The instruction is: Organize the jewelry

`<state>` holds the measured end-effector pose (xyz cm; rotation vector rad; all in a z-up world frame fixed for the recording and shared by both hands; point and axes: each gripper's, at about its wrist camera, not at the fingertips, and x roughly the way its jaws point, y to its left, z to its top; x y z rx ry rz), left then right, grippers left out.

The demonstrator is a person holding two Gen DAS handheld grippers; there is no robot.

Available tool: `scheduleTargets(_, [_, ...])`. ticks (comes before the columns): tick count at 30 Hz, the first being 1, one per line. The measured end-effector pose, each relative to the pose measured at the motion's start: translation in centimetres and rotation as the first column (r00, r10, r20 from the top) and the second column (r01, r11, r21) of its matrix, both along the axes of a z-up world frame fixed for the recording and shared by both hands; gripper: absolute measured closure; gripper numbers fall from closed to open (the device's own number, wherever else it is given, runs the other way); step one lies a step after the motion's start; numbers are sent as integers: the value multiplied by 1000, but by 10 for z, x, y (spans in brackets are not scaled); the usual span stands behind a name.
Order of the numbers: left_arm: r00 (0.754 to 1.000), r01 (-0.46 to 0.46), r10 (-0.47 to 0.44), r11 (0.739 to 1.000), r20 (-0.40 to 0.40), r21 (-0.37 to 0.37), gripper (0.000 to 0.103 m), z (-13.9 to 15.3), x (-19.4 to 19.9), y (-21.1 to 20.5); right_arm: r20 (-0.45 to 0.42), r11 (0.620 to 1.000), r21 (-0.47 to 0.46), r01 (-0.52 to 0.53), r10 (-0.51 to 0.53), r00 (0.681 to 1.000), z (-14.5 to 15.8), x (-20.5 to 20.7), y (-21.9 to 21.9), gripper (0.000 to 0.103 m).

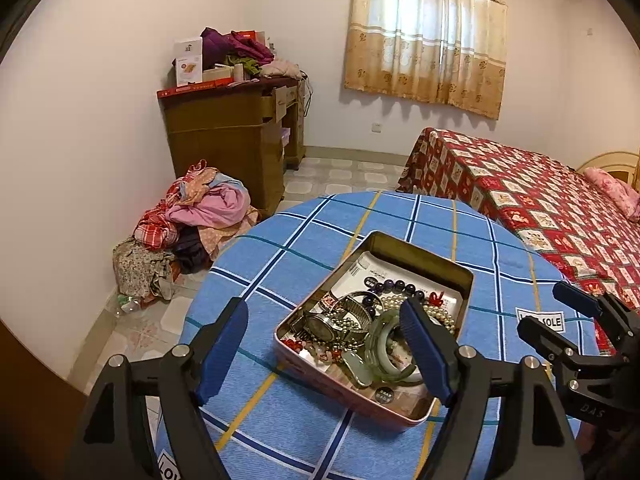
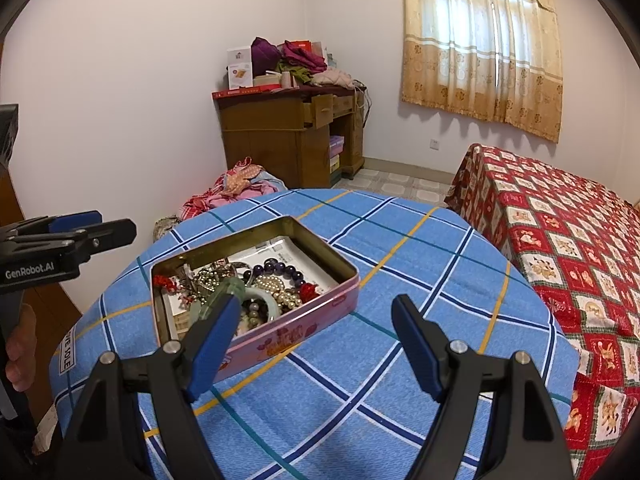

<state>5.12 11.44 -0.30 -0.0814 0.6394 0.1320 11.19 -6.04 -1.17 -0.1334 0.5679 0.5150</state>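
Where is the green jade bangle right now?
The green jade bangle lies inside the pink tin on the blue checked tablecloth, at its near end, beside the wristwatch.

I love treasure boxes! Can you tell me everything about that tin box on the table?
The tin box is a shallow, lidless metal rectangle with rounded corners, pink outside with a printed picture, dull gold inside. It sits flat on the blue checked tablecloth. Inside lie a wristwatch, green bangles, purple beads, pearls and printed paper. Neither gripper touches it.
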Motion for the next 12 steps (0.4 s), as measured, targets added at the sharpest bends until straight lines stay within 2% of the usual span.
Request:
scheduleTargets(4, [1000, -12, 12, 1000, 0, 18, 18, -1, 0, -3, -1, 1000, 1, 1, -1, 1000, -1, 0, 0, 22])
scheduleTargets(12, [1000, -7, 6, 998, 16, 56, 18, -1, -1, -9, -3, 1000, 2, 5, -5, 1000, -3, 1, -3, 22])
